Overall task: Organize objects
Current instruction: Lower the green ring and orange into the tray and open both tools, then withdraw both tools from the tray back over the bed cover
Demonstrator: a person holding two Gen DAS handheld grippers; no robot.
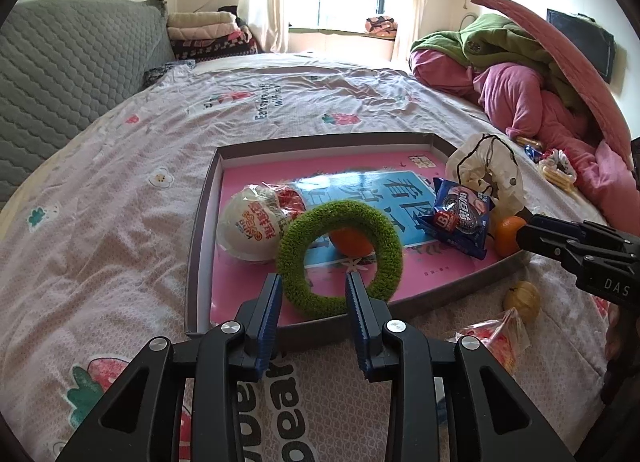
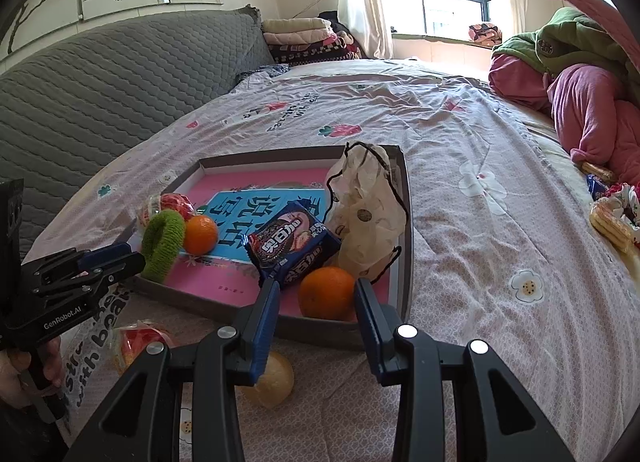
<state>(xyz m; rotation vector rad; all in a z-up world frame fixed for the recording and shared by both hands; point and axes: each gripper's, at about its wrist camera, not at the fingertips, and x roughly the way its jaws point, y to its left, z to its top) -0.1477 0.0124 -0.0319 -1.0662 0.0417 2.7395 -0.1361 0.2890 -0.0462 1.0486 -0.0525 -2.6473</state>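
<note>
oranges (image 2: pixel 327 292) 2 | green ring (image 1: pixel 340 258) 1 | cookie packet (image 2: pixel 294 248) 1 | tray (image 1: pixel 200 222) 1

Orange (image 1: pixel 351 243) half behind green ring (image 1: pixel 340 258)

Both wrist views look closely, from the near side, onto the shared tray (image 1: pixel 200 222) (image 2: pixel 406 222).

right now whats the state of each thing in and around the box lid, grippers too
left gripper: open, fingers astride the green ring
green ring: in the tray, propped up on edge
right gripper: open, orange between its fingers
orange: in the tray's near corner
second orange: in the tray, behind the ring
cookie pack: sealed, lying tilted
tray: open, on the bed
cloth pouch: crumpled
</note>
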